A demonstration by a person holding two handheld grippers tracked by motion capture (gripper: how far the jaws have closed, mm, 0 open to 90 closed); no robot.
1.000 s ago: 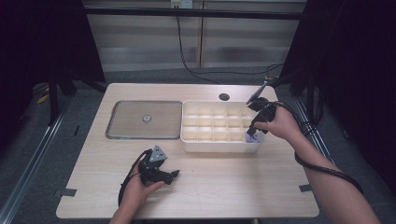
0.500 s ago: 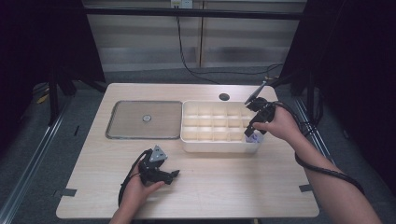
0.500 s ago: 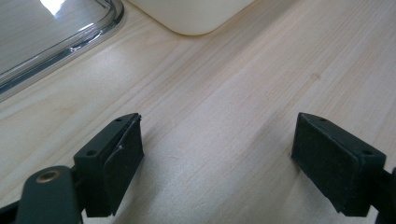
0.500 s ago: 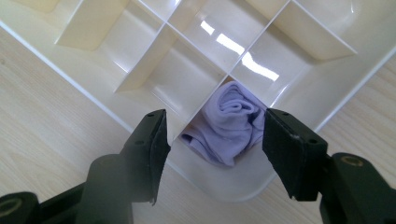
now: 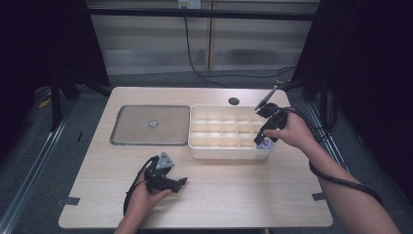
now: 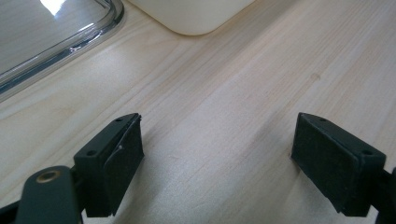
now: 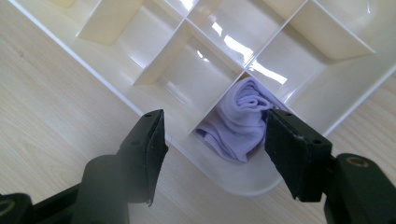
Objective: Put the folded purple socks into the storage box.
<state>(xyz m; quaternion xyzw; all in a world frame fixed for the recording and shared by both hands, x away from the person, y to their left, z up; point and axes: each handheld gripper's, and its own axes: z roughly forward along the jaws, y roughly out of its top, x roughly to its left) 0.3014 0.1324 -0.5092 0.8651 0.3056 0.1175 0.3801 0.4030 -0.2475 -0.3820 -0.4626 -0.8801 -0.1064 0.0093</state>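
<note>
Rolled lilac sock tucked into the near right corner cell of the divided box.

The right gripper (image 5: pixel 263 137) hovers over the cream organiser box (image 5: pixel 195 151) at centre right of the high view; its jaws have just been opening and stand apart, released, pressing on nothing. Between and beyond them in the right gripper view lies the sock (image 7: pixel 238 119), bunched in the corner cell at lower centre. It looks light, soft and easily squashed, not slippery or fragile; the rolled top is likely the best place to pinch, clear of the thin dividers. The left gripper (image 6: pixel 219 158) rests idle on the wooden table (image 5: pixel 243 195), jaws wide, holding nothing.
</note>
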